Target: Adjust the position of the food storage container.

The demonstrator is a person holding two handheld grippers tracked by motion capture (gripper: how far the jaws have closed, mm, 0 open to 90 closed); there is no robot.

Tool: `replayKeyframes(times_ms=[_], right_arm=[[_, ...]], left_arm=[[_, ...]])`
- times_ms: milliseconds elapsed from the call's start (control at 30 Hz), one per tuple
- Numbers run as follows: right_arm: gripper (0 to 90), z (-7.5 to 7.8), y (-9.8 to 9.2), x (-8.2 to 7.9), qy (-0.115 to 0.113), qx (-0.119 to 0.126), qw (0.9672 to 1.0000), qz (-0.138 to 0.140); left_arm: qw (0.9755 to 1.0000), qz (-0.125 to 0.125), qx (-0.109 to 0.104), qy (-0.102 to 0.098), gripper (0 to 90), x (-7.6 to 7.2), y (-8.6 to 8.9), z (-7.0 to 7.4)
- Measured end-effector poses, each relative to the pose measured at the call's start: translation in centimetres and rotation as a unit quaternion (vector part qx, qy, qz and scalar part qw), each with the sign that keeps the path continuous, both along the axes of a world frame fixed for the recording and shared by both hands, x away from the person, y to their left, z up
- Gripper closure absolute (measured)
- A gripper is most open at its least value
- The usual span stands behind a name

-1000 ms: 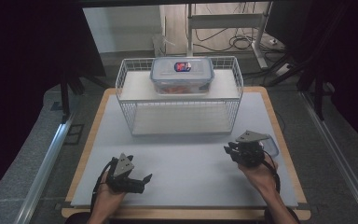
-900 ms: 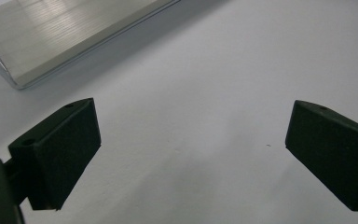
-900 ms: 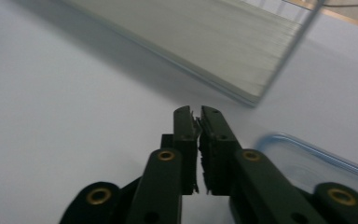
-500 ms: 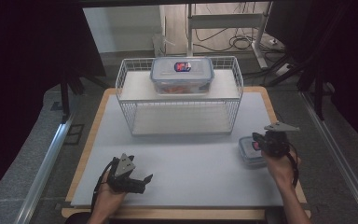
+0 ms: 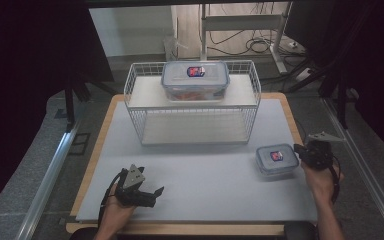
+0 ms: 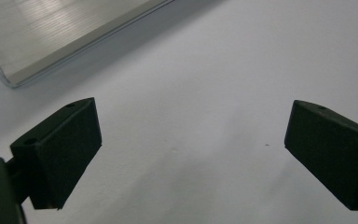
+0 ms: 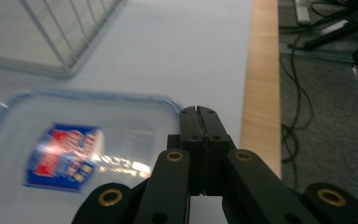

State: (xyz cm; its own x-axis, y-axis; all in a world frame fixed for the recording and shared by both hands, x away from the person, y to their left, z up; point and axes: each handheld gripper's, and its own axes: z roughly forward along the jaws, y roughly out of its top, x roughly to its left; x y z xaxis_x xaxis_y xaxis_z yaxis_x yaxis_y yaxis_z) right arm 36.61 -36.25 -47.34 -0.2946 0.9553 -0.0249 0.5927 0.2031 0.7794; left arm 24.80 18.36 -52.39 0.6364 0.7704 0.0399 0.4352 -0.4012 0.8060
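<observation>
Small lidded container [image 5: 276, 159] sits on the desk [image 5: 205, 175] at the near right, in front of the wire rack's [image 5: 192, 102] right corner; a second ago it lay further right under the right gripper [image 5: 300, 150], half a second ago nearer its present spot; that gripper has slid rightwards and now sits just beside the container's right edge, jaws clenched on nothing. Left gripper [image 5: 152, 192] is unmoved at the near left, jaws wide apart. Lid label [image 7: 63, 156] is red and blue (lettering too blurred to read).
</observation>
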Motion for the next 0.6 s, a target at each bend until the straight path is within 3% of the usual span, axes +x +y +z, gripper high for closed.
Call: replayKeyframes(times_ms=[200, 300, 600], right_arm=[[90.0, -0.8, -0.6, 0.0, 0.026, -0.006, 0.9996, -0.008], [90.0, -0.8, -0.7, -0.1, 0.031, 0.008, 0.9994, -0.009], [90.0, -0.9, 0.6, -0.4, 0.044, 0.027, 0.9985, 0.021]], left_arm=[[1.0000, 0.000, 0.001, 0.000, 3.6, 0.0, 0.0, 0.0], [1.0000, 0.001, 0.000, 0.001, 3.7, 0.0, 0.0, 0.0], [1.0000, 0.003, -0.004, 0.004, 4.1, 0.1, 0.1, -0.1]])
